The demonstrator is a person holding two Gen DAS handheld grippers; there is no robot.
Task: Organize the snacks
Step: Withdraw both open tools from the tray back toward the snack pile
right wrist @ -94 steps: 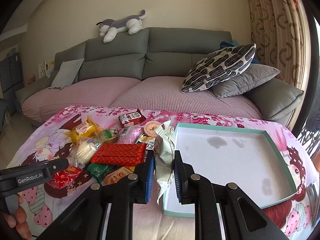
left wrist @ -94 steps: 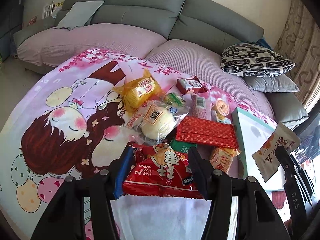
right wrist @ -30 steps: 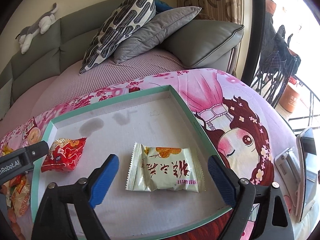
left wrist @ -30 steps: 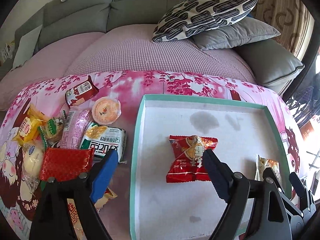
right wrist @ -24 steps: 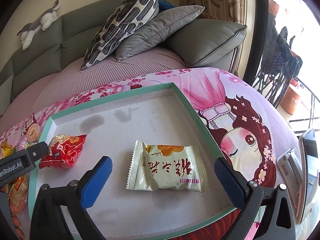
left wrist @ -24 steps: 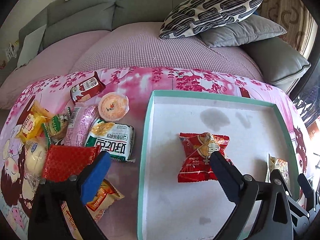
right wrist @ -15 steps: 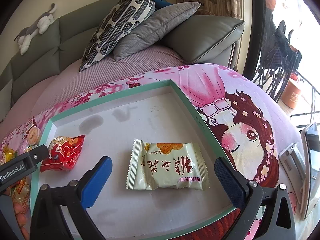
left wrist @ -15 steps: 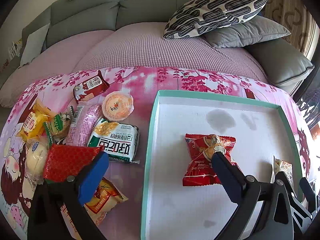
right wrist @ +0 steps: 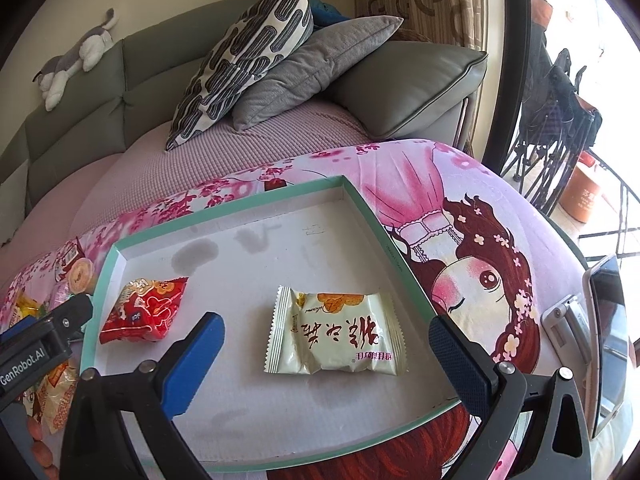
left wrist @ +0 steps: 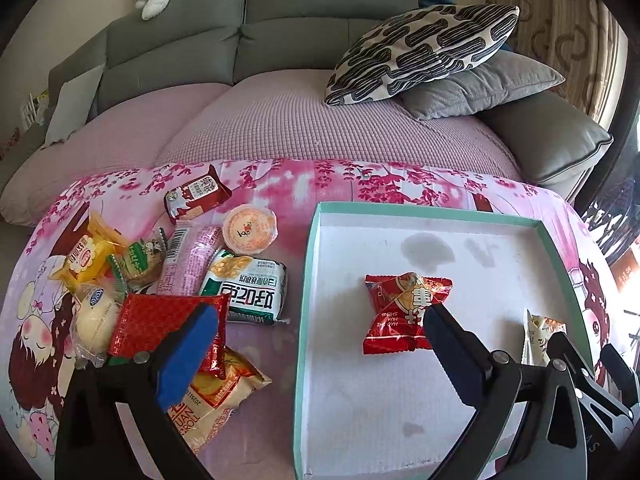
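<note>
Above the teal-rimmed tray (right wrist: 362, 205) — both tongs spread wide, holding nothing. Left tongs (left wrist: 318, 334) straddle the tray's left wall, red snack packet (left wrist: 404, 312) by the right finger; right tongs (right wrist: 326, 346) frame the cream snack packet (right wrist: 336, 334), untouched.

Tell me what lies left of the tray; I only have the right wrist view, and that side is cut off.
Observer: A loose pile of snacks on the cloth. Closest to the tray is a white-and-green packet, lying flat and clear of its wall.
Operator: Anything covering it?
Observer: No, its top is bare. A flat red packet lies just past it, away from the tray.
Operator: Are the left tongs free?
Observer: Yes. The left tongs are wide open with nothing pinched.
</note>
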